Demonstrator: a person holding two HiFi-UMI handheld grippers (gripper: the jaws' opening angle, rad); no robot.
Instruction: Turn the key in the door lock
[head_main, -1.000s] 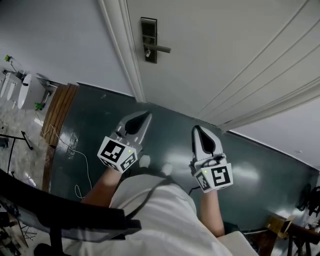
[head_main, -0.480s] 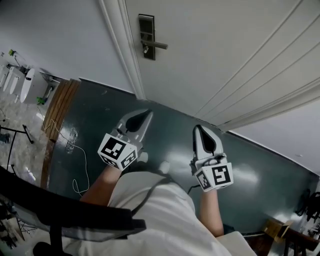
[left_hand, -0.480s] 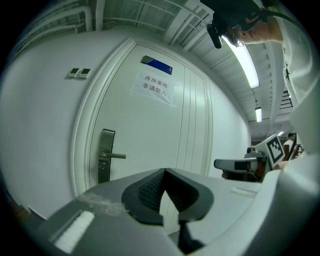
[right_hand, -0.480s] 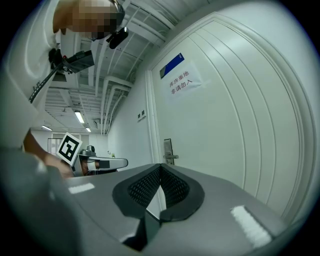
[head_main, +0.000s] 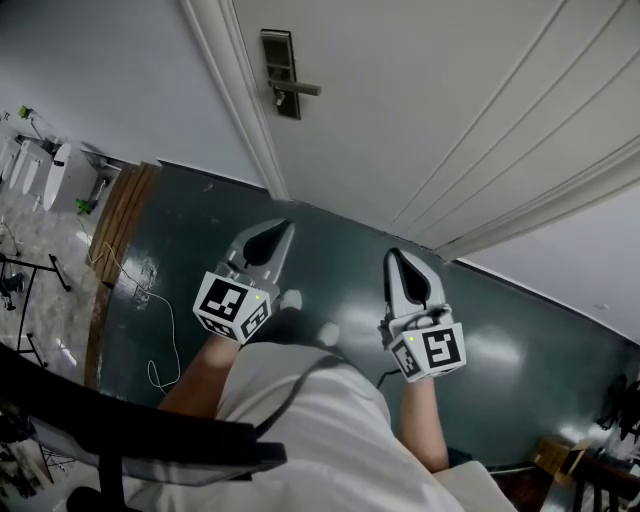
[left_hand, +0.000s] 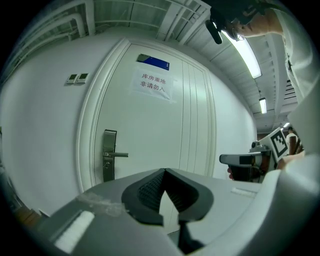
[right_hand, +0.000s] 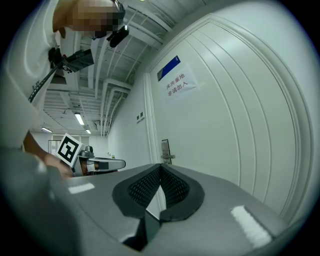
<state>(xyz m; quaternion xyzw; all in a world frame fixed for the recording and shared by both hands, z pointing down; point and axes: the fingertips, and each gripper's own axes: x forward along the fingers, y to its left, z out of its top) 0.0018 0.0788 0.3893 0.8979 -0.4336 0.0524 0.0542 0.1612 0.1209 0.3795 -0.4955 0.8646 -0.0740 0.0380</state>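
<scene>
A white door (head_main: 430, 100) carries a metal lock plate (head_main: 279, 70) with a lever handle (head_main: 298, 89) near its left edge. The left gripper view shows the same plate (left_hand: 108, 162) and handle (left_hand: 119, 155), with a small keyhole part just under the handle. No key is clear enough to make out. My left gripper (head_main: 284, 229) is shut and empty, pointing at the door well short of the lock. My right gripper (head_main: 393, 256) is beside it, also shut and empty. Each gripper shows in the other's view, the right gripper (left_hand: 241, 160) and the left gripper (right_hand: 106, 163).
A white door frame (head_main: 235, 100) and a wall lie left of the lock. A paper notice (left_hand: 152, 85) and a blue plate (left_hand: 155, 62) hang on the door. The floor (head_main: 200, 250) is dark green, with a cable (head_main: 160, 320) and a wooden strip (head_main: 115, 230) at left.
Both grippers have edged toward the door, still shut. In the head view the lock plate has slid up and to the left.
</scene>
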